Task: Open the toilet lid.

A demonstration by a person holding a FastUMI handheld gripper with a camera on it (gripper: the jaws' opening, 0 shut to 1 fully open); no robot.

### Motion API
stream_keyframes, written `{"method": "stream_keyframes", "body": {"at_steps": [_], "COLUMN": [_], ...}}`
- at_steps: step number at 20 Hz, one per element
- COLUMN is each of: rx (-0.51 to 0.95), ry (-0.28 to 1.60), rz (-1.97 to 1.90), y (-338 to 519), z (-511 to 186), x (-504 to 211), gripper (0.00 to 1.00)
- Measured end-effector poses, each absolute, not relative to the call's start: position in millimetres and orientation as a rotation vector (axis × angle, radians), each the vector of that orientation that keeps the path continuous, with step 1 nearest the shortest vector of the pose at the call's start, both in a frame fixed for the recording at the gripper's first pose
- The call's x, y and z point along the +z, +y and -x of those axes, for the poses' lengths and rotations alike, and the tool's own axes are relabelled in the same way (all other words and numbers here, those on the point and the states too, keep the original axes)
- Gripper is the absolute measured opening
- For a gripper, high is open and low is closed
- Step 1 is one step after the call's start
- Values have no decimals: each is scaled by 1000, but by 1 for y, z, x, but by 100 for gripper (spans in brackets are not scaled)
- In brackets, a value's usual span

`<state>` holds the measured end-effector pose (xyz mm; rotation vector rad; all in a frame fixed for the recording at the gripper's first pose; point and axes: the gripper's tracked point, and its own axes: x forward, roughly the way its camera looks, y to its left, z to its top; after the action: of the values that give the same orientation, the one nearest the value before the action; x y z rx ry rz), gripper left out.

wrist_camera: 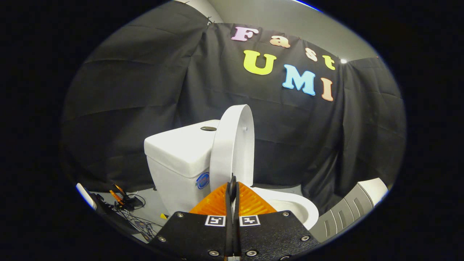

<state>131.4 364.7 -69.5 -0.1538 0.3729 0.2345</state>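
Lid (233,148) stands upright at frame centre against the tank (181,148); gripper (232,188) fingers pressed together, holding nothing, should back away gently without nudging it.

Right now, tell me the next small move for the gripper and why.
Probably draw the gripper back from the toilet. The lid already stands upright against the tank, leaving the bowl uncovered, and the fingers are closed together just short of the lid's lower edge, with nothing between them.

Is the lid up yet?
Up. The lid stands upright against the tank, bowl exposed. The gripper is shut, empty, just before it.
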Motion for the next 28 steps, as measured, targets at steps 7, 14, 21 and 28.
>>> {"method": "stream_keyframes", "body": {"at_steps": [7, 14, 21, 28], "rx": [216, 213, 231, 241], "ry": [369, 372, 381, 375], "rz": [224, 272, 190, 260], "y": [366, 366, 364, 372], "z": [-132, -134, -135, -133], "x": [-70, -68, -65, -61], "gripper": [0, 0, 3, 38]}}
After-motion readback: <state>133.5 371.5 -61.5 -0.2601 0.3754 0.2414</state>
